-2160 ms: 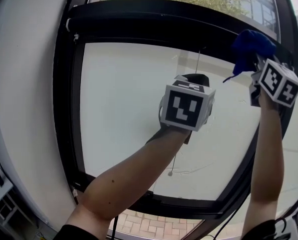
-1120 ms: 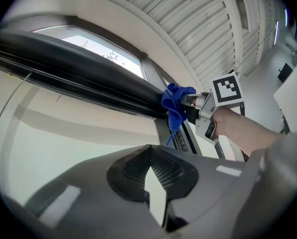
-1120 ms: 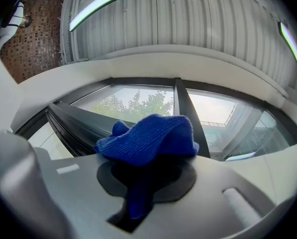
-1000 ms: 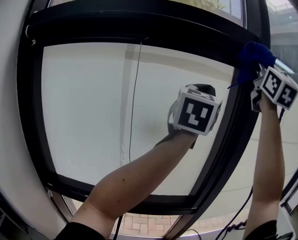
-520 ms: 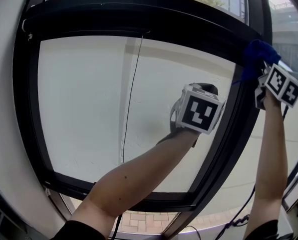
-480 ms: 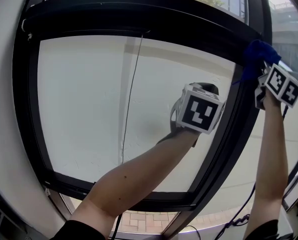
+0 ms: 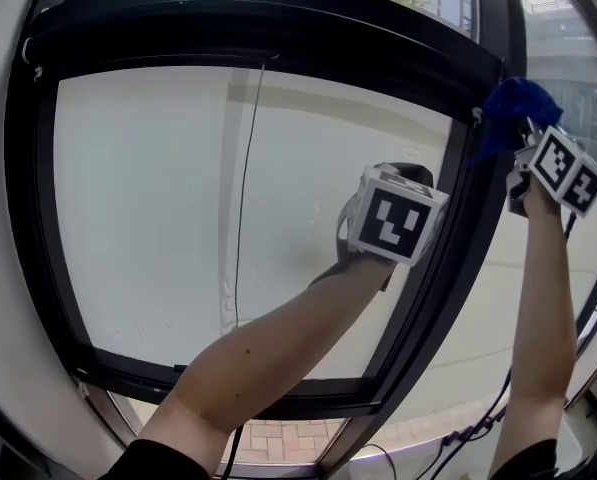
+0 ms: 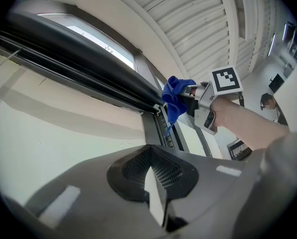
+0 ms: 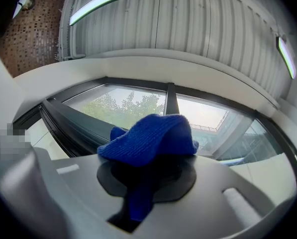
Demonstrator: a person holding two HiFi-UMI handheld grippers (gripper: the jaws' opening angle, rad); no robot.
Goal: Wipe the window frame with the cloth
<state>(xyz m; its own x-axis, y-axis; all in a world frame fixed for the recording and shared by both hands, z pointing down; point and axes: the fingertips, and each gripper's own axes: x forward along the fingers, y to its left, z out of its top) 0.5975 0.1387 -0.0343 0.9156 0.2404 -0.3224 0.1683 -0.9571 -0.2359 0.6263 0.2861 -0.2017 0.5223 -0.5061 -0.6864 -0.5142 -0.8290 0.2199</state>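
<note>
A black window frame [image 7: 258,30] surrounds a pale pane. The blue cloth [image 7: 513,108] is bunched against the frame's upper right corner, where the top bar meets the upright [image 7: 443,243]. My right gripper [image 7: 523,136] is shut on the cloth, raised high on the right. In the right gripper view the cloth [image 9: 150,136] humps over the jaws with a tail hanging between them. My left gripper [image 7: 398,180] is held up before the pane, left of the upright, shut and holding nothing. From the left gripper view, the cloth [image 8: 175,96] presses on the frame [image 8: 88,66].
A thin cord [image 7: 240,198] hangs down the pane from the top bar. Trees and a building show above the frame [image 9: 121,108]. A brick pavement [image 7: 278,443] shows below the bottom bar. Cables [image 7: 478,423] trail at lower right.
The window frame has slid left in the head view. The right gripper keeps the cloth at the frame's upper right corner. The left gripper has barely moved.
</note>
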